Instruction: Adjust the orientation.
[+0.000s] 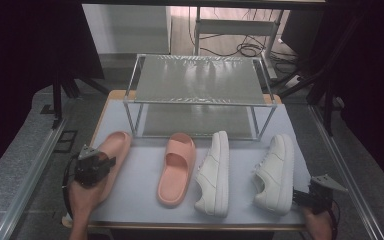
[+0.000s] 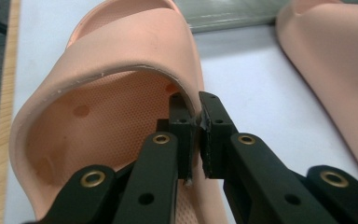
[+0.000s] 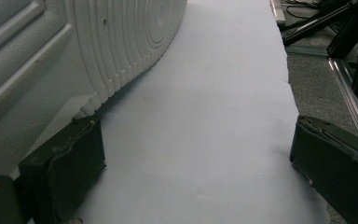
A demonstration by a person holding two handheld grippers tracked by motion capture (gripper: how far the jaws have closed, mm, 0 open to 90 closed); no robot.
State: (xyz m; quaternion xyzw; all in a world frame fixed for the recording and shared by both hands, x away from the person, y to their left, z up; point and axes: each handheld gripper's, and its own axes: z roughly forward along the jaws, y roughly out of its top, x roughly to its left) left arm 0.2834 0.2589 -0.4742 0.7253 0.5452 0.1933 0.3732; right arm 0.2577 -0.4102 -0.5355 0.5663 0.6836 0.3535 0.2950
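The left tool point(image 2: 196, 122) is clenched on the strap edge of the pink rubber slide sandal point(image 1: 111, 165) lying at the bench's point(image 1: 140, 195) left side. The right tool point(image 3: 196, 158) is released, jaws wide apart, just beside the white leather sneaker point(image 1: 275, 172) at the right.

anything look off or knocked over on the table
Yes. Both white sneakers lie tipped on their sides: the right sneaker shows its ridged sole beside the open right claw, and the middle sneaker too. The left claw pinches the strap of the left pink slide.
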